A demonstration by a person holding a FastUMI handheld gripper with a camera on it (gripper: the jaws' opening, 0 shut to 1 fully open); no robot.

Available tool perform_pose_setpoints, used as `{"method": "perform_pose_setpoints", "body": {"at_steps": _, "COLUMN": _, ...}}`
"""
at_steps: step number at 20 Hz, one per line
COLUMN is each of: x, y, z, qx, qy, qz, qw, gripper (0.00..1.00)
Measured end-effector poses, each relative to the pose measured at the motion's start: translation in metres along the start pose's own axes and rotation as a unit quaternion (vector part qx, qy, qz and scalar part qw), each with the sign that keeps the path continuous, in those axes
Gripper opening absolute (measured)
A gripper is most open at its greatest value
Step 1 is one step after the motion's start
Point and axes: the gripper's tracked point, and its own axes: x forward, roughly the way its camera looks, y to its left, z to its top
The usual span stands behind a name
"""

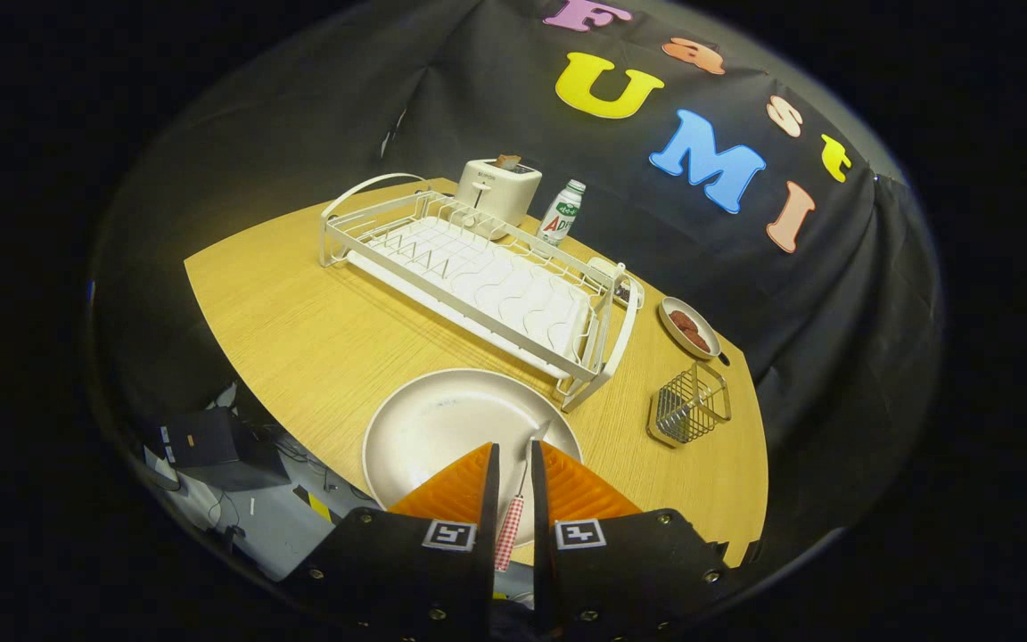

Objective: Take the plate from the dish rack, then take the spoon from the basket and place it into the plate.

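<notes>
Wooden table carries an empty white dish rack, with the plate lying flat just in front of it and the wire basket nearby. Over the plate, the gripper pinches the spoon by its checked handle, bowl pointing forward.

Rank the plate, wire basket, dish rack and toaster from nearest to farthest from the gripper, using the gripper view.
The gripper is shut on the spoon.
1. Plate: right under the fingertips.
2. Wire basket: ahead, to the right.
3. Dish rack: beyond the plate.
4. Toaster: behind the rack, by the wall.
</notes>
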Motion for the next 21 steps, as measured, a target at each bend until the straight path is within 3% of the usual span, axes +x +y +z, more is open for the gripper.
{"method": "perform_pose_setpoints", "body": {"at_steps": 5, "x": -0.015, "y": -0.016, "z": 0.020, "qx": 0.006, "qy": -0.027, "qz": -0.019, "qw": 0.999, "gripper": 0.18}}
{"method": "perform_pose_setpoints", "body": {"at_steps": 12, "x": -0.066, "y": -0.073, "z": 0.113, "qx": 0.072, "qy": -0.163, "qz": -0.056, "qw": 0.982, "gripper": 0.21}}
{"method": "perform_pose_setpoints", "body": {"at_steps": 13, "x": -0.075, "y": -0.082, "z": 0.129, "qx": 0.085, "qy": -0.185, "qz": -0.054, "qw": 0.978, "gripper": 0.32}}
{"method": "perform_pose_setpoints", "body": {"at_steps": 14, "x": -0.084, "y": -0.094, "z": 0.141, "qx": 0.100, "qy": -0.207, "qz": -0.062, "qw": 0.971, "gripper": 0.34}}
{"method": "perform_pose_setpoints", "body": {"at_steps": 15, "x": -0.097, "y": -0.108, "z": 0.153, "qx": 0.114, "qy": -0.230, "qz": -0.071, "qw": 0.964, "gripper": 0.44}}
{"method": "perform_pose_setpoints", "body": {"at_steps": 18, "x": -0.118, "y": -0.152, "z": 0.182, "qx": 0.145, "qy": -0.296, "qz": -0.087, "qw": 0.940, "gripper": 0.98}}
{"method": "perform_pose_setpoints", "body": {"at_steps": 21, "x": -0.123, "y": -0.181, "z": 0.200, "qx": 0.165, "qy": -0.362, "qz": -0.073, "qw": 0.915, "gripper": 0.96}}
